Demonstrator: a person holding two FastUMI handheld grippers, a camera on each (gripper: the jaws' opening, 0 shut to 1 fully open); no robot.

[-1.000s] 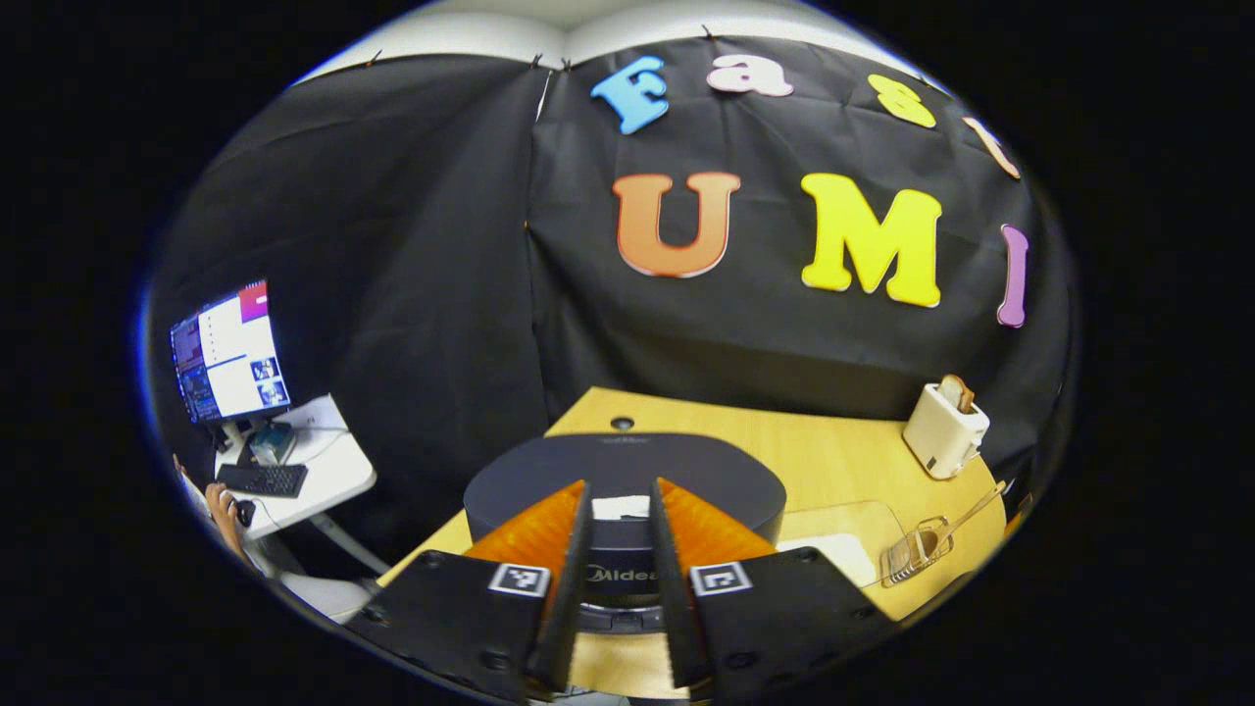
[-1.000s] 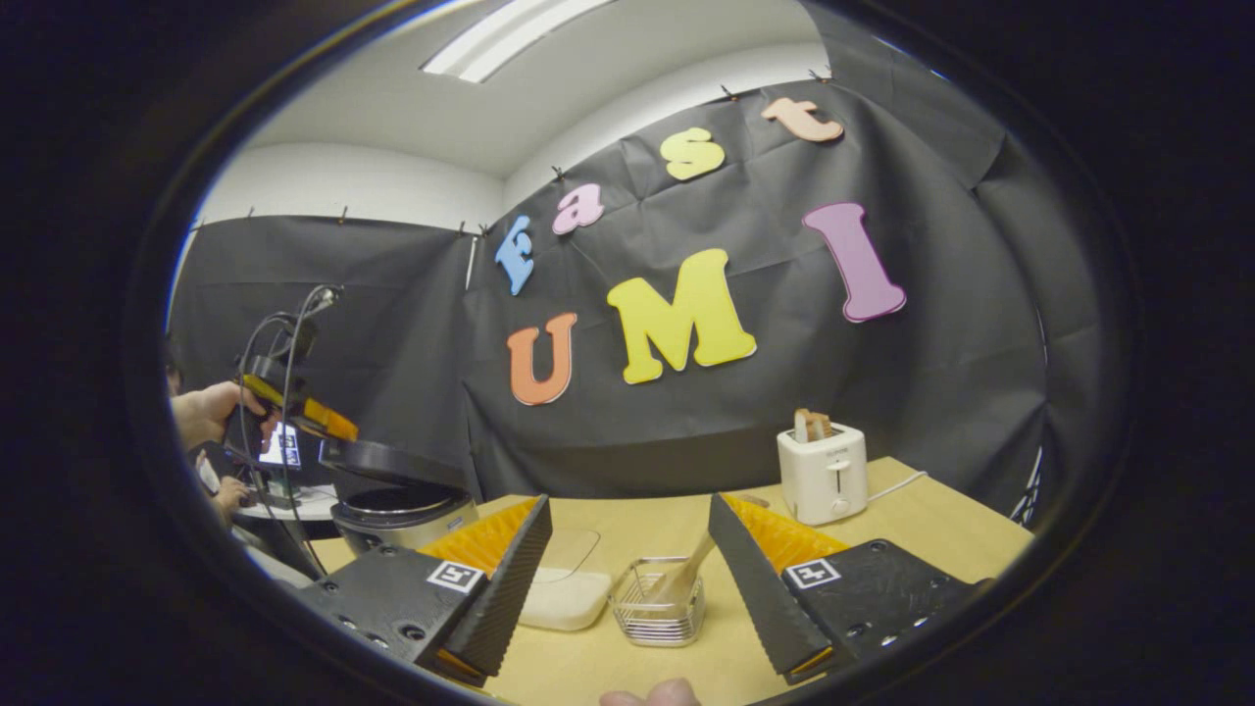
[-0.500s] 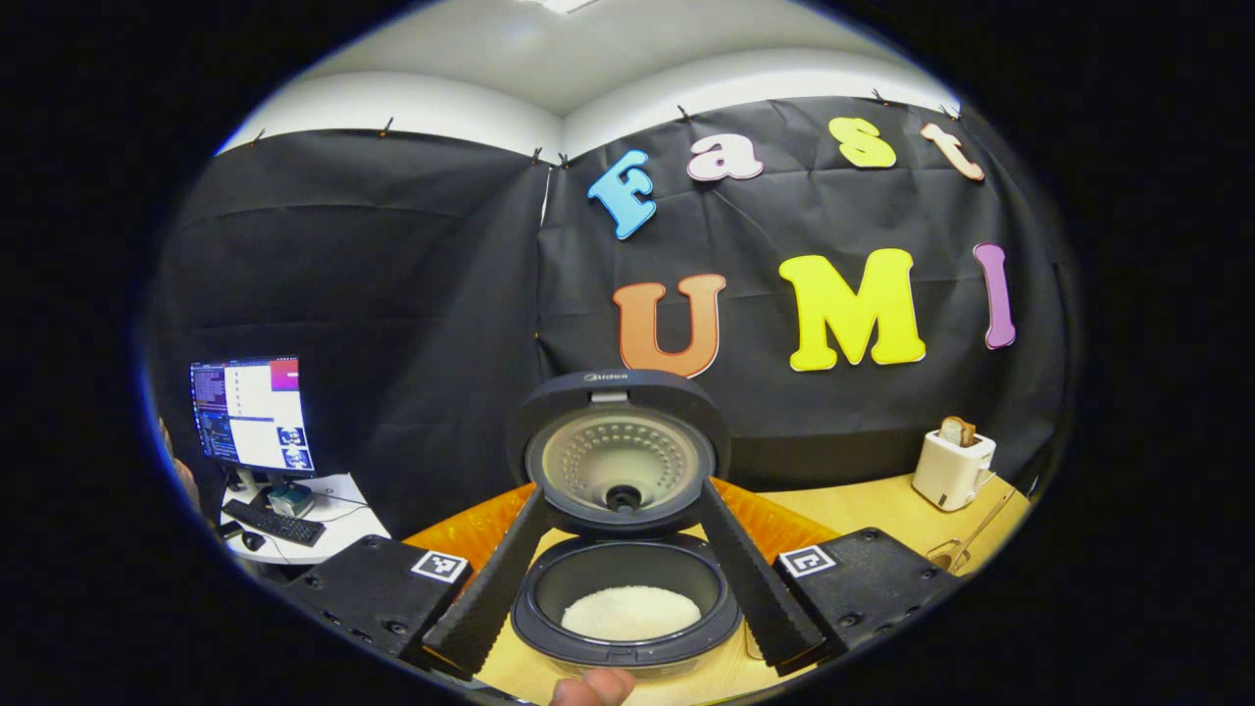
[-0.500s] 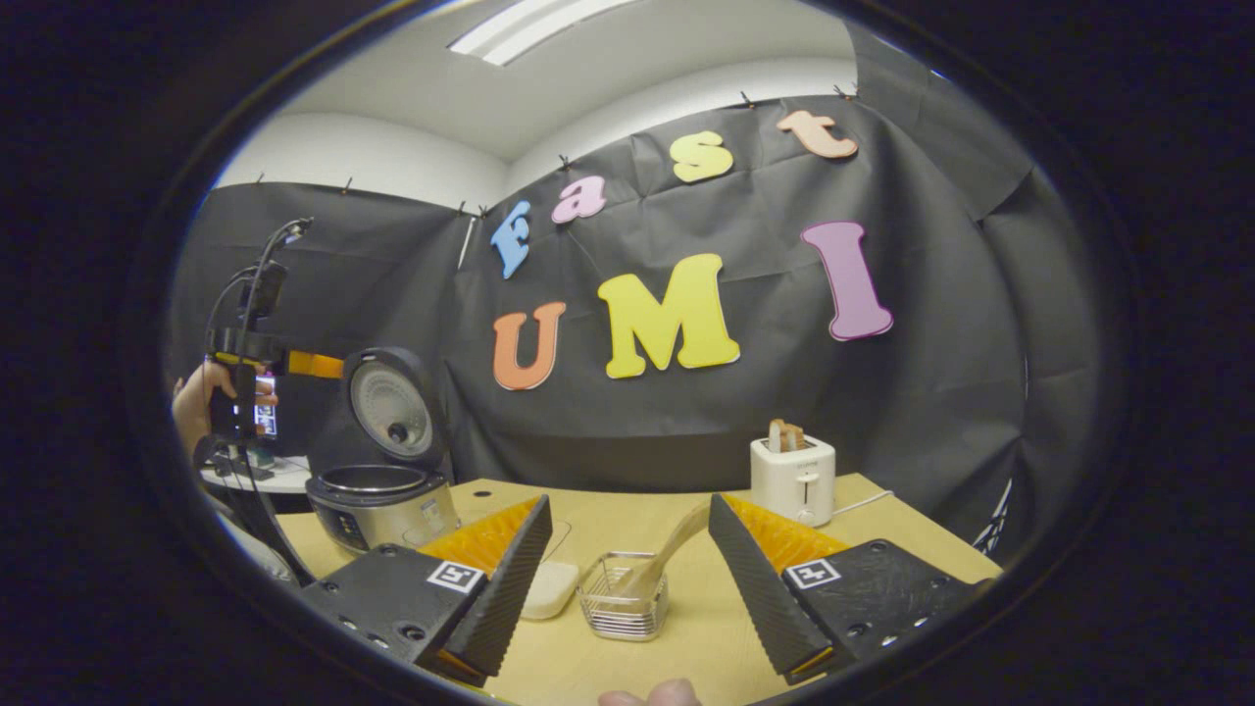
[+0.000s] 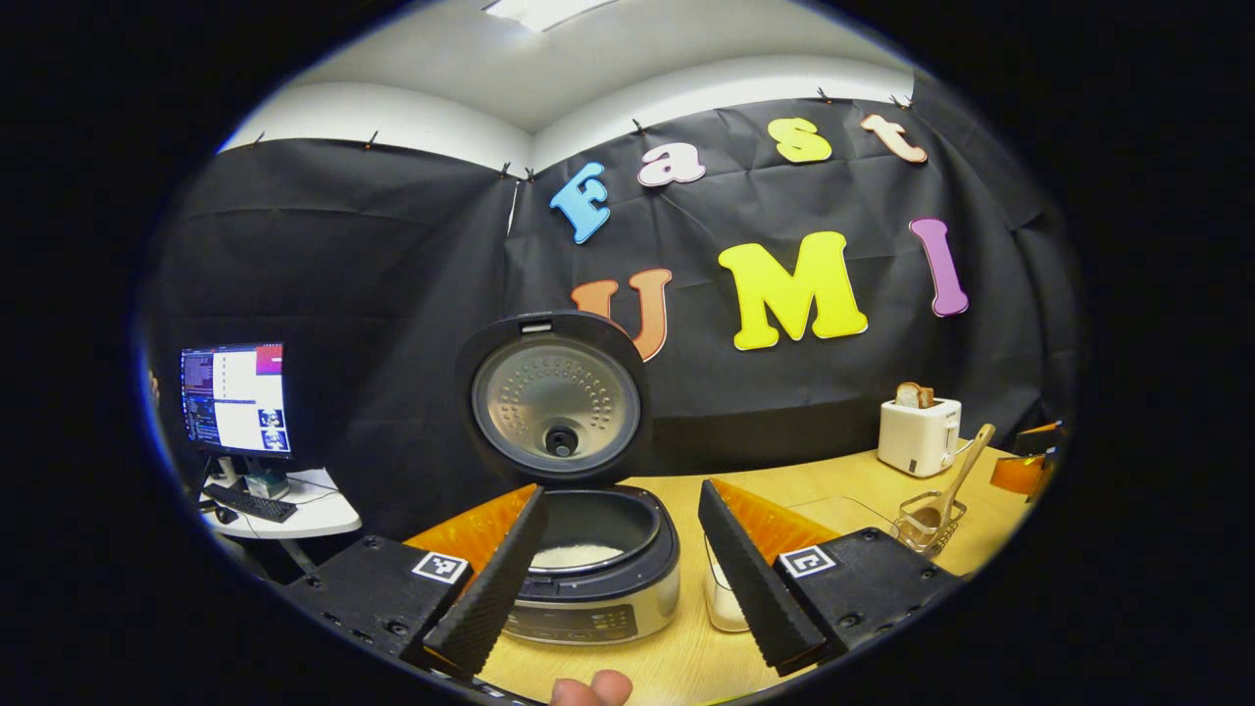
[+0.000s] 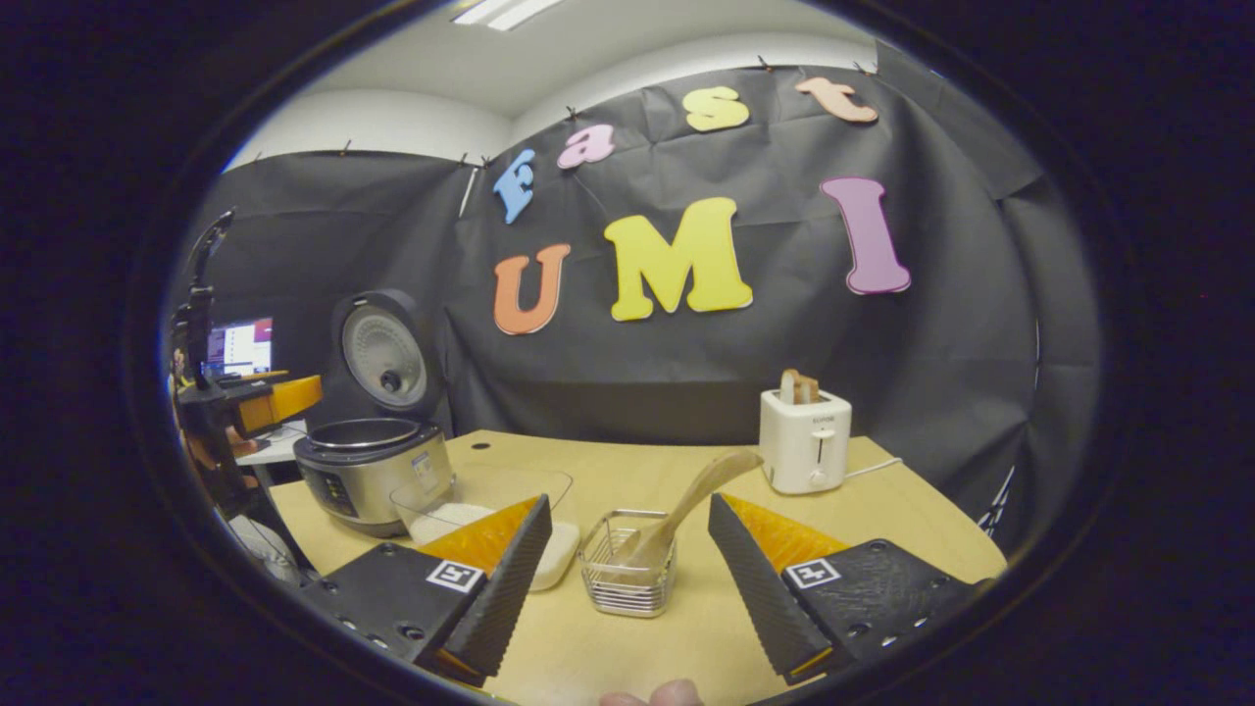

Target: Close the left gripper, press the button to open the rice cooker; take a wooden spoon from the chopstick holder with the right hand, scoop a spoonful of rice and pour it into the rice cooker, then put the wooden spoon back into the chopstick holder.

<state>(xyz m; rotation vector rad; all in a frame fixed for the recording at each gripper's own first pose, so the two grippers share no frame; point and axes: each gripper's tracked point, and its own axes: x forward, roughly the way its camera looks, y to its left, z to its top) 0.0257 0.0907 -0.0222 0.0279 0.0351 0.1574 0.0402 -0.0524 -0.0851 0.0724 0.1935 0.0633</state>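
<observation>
Reaching for the wooden spoon (image 6: 698,493), leaning in the wire chopstick holder (image 6: 627,577), the spread-jawed right gripper (image 6: 627,579) could tip the light holder. Left gripper (image 5: 616,579) gapes before the open rice cooker (image 5: 588,559).

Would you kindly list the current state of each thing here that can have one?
Rice cooker: lid up, rice inside.
Wooden spoon: leaning in chopstick holder.
Toaster: bread in slot.
Left gripper: open.
Right gripper: open, empty.
Monitor: on.
</observation>
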